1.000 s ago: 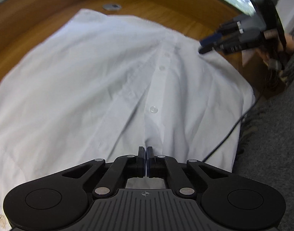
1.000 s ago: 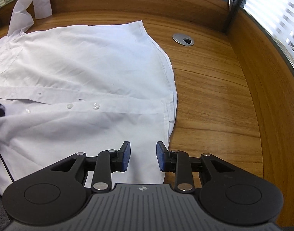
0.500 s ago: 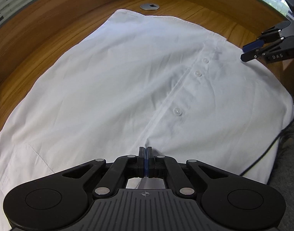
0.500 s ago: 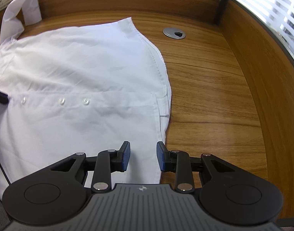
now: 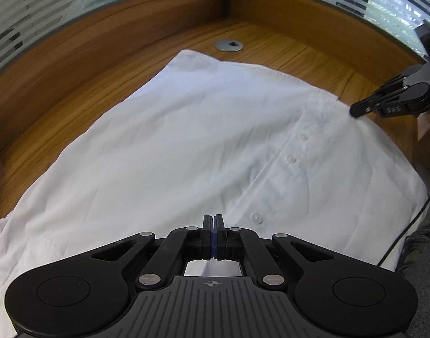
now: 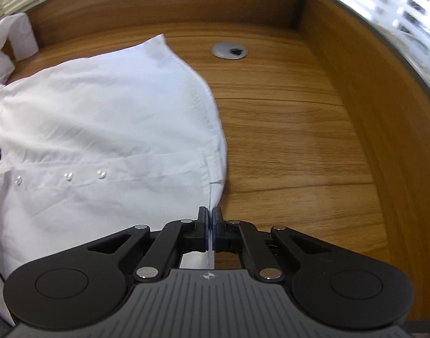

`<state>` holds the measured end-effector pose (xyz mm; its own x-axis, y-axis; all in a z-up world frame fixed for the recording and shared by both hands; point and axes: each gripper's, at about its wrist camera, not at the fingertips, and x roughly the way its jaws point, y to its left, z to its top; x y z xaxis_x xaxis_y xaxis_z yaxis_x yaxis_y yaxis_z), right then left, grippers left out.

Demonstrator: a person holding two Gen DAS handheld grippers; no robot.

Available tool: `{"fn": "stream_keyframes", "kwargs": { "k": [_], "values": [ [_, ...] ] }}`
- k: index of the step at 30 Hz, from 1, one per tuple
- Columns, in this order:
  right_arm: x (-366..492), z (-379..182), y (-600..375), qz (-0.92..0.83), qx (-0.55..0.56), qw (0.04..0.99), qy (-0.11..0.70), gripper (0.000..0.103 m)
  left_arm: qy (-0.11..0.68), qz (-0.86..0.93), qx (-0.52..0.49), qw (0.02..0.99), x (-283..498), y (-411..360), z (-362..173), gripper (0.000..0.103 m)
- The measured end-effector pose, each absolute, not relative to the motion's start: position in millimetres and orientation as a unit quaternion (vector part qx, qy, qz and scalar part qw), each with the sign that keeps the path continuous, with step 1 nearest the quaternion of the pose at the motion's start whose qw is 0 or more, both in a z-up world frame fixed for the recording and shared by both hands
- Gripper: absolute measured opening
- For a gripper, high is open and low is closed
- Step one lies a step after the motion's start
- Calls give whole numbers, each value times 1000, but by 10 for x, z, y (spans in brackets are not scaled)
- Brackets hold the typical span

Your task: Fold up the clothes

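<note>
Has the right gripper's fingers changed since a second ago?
Yes. The right gripper fingers have closed on the shirt hem; earlier they stood apart. In the left view it sits lower and further from the desk grommet.

Each gripper, the left gripper (image 5: 213, 222) and the right gripper (image 6: 210, 214), is built of matt black linkage arms joined by silver screws (image 5: 147, 234), with blue pads and a ribbed grey base plate (image 5: 213, 304).
</note>
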<state>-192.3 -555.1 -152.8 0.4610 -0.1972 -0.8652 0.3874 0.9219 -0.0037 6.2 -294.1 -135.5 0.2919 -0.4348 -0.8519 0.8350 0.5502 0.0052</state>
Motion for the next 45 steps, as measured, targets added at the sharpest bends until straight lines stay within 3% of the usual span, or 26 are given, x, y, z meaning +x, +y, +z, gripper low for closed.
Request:
{"fn": "stream_keyframes", "kwargs": {
  "k": [3,8,14,25,36,45],
  "values": [
    [-1912,-1566,-5528,-176,89,842,503,4,438,-388,226,779,88,-2764,-1374,4],
    [-1829,-1466,-5388,-165,38,846,506,19,459,-321,195,805,110,-2196,-1339,27],
    [-1632,-1226,-5049,-54,16,870,490,30,477,-223,148,837,-44,-1406,-1191,44],
    [-1060,-1098,-3833,119,-49,860,493,30,464,-136,119,867,-349,-323,-864,55],
    [-506,-989,-2615,206,-105,847,479,30,459,-144,155,863,-202,321,-999,56],
    [3,-1035,-1673,237,-82,853,457,29,444,-154,134,873,-172,612,-1006,55]
  ]
}}
